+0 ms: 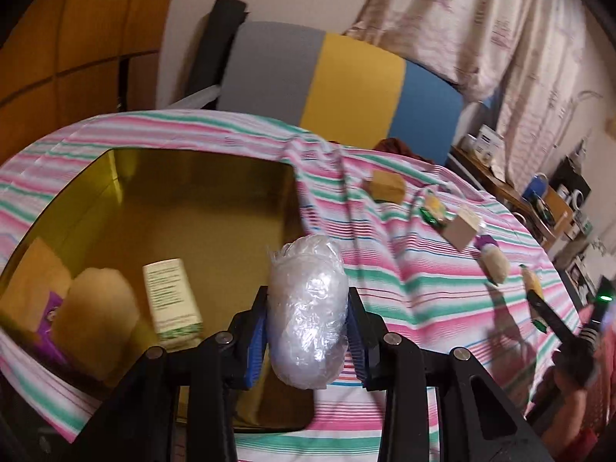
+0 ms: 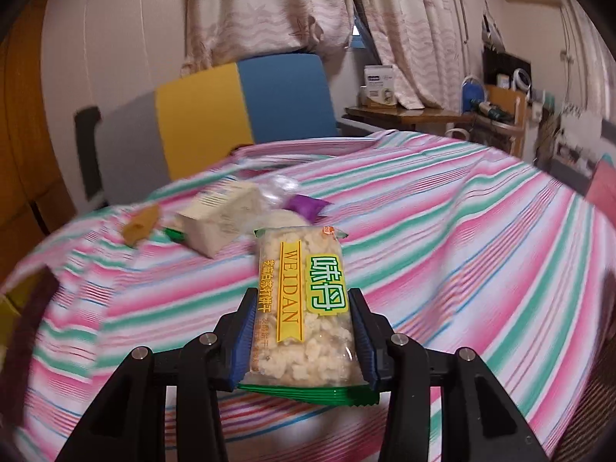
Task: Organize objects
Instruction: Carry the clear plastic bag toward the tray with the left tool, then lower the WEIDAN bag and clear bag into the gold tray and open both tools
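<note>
The left gripper (image 1: 307,319) clenched a clear-wrapped bundle (image 1: 306,308) upright between its jaws, near the gold box (image 1: 192,192); the right gripper (image 2: 304,327) grasped a cracker packet (image 2: 304,304) likewise.

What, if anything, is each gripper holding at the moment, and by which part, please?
The left gripper pinches a clear plastic-wrapped bundle by its sides; the right gripper grips a cracker packet by its lower sides.

Glossy gold tin (image 1: 215,177), striped cloth (image 1: 423,288)
</note>
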Demonstrator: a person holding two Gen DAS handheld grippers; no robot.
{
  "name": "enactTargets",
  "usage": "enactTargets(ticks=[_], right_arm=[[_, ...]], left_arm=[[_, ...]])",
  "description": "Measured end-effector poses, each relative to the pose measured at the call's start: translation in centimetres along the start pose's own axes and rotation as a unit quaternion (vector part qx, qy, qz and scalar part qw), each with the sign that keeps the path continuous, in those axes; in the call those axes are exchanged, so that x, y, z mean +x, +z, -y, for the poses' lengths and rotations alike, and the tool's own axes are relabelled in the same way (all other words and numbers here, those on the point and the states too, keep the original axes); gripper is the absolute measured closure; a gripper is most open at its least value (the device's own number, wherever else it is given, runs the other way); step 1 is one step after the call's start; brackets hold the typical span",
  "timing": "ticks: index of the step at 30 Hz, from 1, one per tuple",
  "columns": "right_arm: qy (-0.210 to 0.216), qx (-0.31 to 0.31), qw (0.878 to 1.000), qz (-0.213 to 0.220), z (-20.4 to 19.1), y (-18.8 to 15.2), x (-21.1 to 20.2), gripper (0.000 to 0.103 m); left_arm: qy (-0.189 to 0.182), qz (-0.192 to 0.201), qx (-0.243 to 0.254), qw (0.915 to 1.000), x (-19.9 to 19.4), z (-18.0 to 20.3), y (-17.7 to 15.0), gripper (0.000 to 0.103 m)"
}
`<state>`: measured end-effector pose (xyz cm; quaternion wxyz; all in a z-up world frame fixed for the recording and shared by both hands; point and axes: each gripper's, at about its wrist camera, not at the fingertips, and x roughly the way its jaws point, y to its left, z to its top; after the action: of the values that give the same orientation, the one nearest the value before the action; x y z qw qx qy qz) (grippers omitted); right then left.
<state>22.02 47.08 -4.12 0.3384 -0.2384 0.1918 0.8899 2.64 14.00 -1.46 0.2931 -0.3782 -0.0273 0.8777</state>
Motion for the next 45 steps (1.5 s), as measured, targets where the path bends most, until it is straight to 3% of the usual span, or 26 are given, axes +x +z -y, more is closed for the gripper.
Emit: enactTargets(ticks=[10, 13, 15, 17, 22, 27, 30, 34, 37, 45], right_arm=[[0.152, -0.046, 0.987, 0.008, -10.7, 0.6, -4.2, 0.058], [0.191, -0.066, 0.979, 0.004, -13.7, 0.5, -5.0, 0.058], [0.210, -0.079, 0.975, -0.001, -15.6, 0.3, -5.2, 0.058], [0.227, -0.088, 0.970, -0.007, -17.0, 0.0, -5.4, 0.058], [0.257, -0.108, 0.960, -0.037, -19.6, -1.1, -5.5, 0.058], [0.283, -0.132, 0.948, -0.069, -22.3, -2.6, -5.1, 0.058], [0.299, -0.143, 0.939, -0.093, -24.2, -3.4, -4.7, 0.058], [0.314, -0.159, 0.929, -0.117, -27.0, -3.9, -4.0, 0.058], [0.326, -0.165, 0.922, -0.132, -29.1, -4.0, -3.3, 0.058], [0.304, -0.165, 0.918, -0.195, -33.5, -4.1, 0.3, 0.058]], left_arm=[[0.014, -0.027, -0.019, 0.9994, 0.6, -3.5, -0.7, 0.065], [0.013, -0.022, -0.013, 0.9996, 0.2, -3.7, -0.8, 0.057], [0.015, -0.015, -0.011, 0.9997, -0.3, -3.9, -1.0, 0.046], [0.013, -0.014, -0.015, 0.9997, -0.5, -4.2, -1.2, 0.044], [0.012, -0.002, -0.022, 0.9997, -1.4, -4.7, -1.6, 0.041], [0.011, 0.025, -0.028, 0.9992, -3.2, -4.9, -1.9, 0.026], [0.024, 0.043, -0.025, 0.9985, -4.2, -4.9, -2.0, 0.018], [0.042, 0.056, -0.023, 0.9973, -5.1, -5.2, -2.0, 0.017], [0.060, 0.061, -0.038, 0.9956, -5.4, -5.9, -1.9, 0.009], [0.086, 0.048, -0.084, 0.9916, -5.6, -8.6, -2.2, 0.008]])
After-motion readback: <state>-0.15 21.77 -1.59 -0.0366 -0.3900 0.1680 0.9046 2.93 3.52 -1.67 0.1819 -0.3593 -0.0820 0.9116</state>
